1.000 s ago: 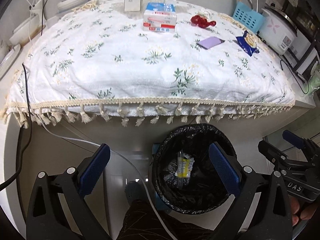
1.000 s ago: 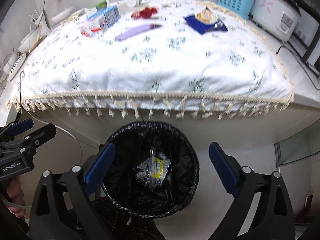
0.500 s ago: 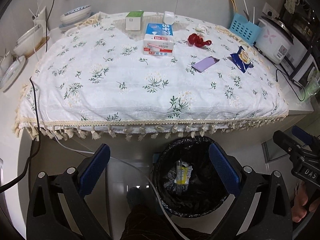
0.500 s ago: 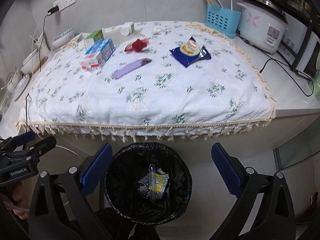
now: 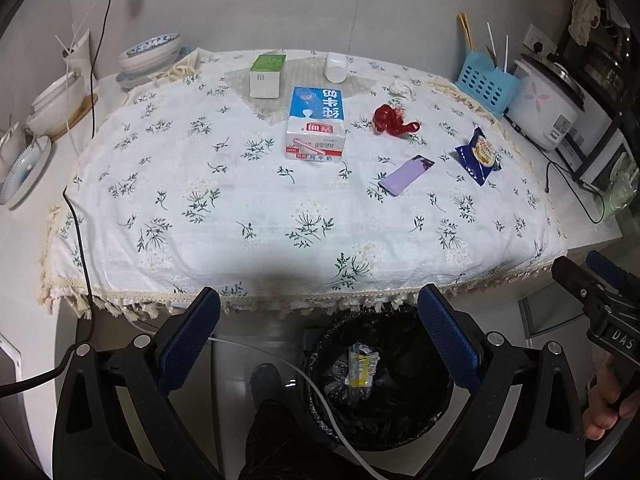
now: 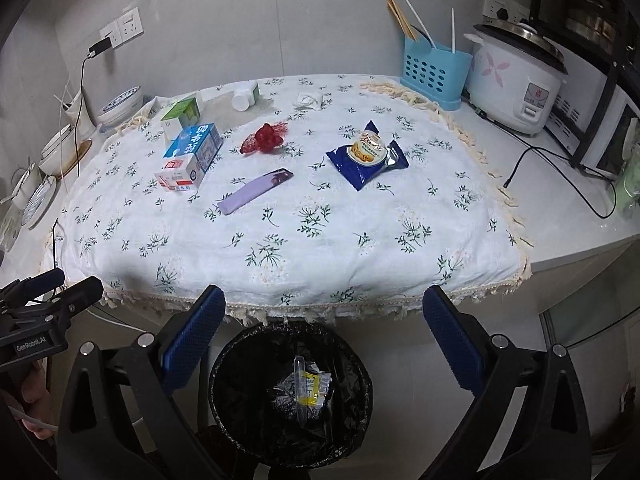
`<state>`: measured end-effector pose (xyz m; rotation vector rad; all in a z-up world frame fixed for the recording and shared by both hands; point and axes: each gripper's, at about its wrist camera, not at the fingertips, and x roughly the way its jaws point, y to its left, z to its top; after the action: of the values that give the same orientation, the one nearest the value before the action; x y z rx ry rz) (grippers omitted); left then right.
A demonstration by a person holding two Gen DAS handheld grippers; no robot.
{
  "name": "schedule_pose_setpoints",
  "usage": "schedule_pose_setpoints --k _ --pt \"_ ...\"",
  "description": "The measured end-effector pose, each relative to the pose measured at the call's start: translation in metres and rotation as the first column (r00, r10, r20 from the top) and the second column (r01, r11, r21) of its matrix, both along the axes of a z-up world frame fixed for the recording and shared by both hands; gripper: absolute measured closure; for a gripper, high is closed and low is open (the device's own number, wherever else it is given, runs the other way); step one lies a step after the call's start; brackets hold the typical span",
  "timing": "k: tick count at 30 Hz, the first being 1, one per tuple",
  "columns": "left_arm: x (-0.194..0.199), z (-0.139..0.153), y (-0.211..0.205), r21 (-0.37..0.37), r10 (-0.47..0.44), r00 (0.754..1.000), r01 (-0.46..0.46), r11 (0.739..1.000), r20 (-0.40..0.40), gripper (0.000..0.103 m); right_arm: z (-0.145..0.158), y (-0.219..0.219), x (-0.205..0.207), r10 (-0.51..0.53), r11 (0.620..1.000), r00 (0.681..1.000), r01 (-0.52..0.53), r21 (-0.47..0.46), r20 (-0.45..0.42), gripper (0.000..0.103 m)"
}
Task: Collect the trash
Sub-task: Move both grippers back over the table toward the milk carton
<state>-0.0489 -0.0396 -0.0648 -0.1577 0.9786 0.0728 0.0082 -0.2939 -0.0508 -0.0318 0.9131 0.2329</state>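
Observation:
A black-lined trash bin (image 5: 404, 332) (image 6: 240, 360) stands on the floor below the table's front edge, with a yellow wrapper (image 6: 314, 390) inside. On the floral tablecloth (image 5: 240, 200) lie a blue milk carton (image 5: 316, 128) (image 6: 190, 156), a red crumpled wrapper (image 5: 390, 120) (image 6: 266, 138), a purple wrapper (image 5: 406, 174) (image 6: 256, 190), a blue snack bag (image 5: 478, 156) (image 6: 366, 154), a white tissue (image 6: 308, 100) and a green box (image 5: 266, 74). My left gripper (image 5: 318, 340) is open above the bin's left side. My right gripper (image 6: 324, 344) is open above the bin, empty.
A blue utensil caddy (image 6: 434, 68) and a rice cooker (image 6: 516, 80) stand at the back right. Bowls and plates (image 5: 148, 54) sit at the back left. A black cable (image 5: 78, 240) hangs over the table's left edge. A white bottle (image 6: 244, 94) lies near the wall.
Both grippers have risen and pulled back from the bin, so more of the tabletop shows and the bin looks smaller. Both stay open and empty.

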Motion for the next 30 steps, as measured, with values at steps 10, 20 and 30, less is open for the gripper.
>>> schedule_pose_setpoints --k 10,20,30 --pt "0.041 0.017 0.013 -0.012 -0.018 1.000 0.018 1.000 0.014 0.006 0.015 0.015 0.032 -0.012 1.000 1.000 0.013 -0.016 0.025 0.008" --pt "0.086 0.025 0.025 -0.006 -0.036 0.999 0.036 0.999 0.011 0.006 0.025 0.020 0.068 -0.046 0.999 0.998 0.046 -0.012 0.033 0.008" --pt "0.135 0.020 0.040 -0.004 -0.045 0.999 0.045 0.999 -0.017 0.006 0.015 0.028 0.104 -0.071 0.997 0.997 0.071 0.000 -0.005 0.008"
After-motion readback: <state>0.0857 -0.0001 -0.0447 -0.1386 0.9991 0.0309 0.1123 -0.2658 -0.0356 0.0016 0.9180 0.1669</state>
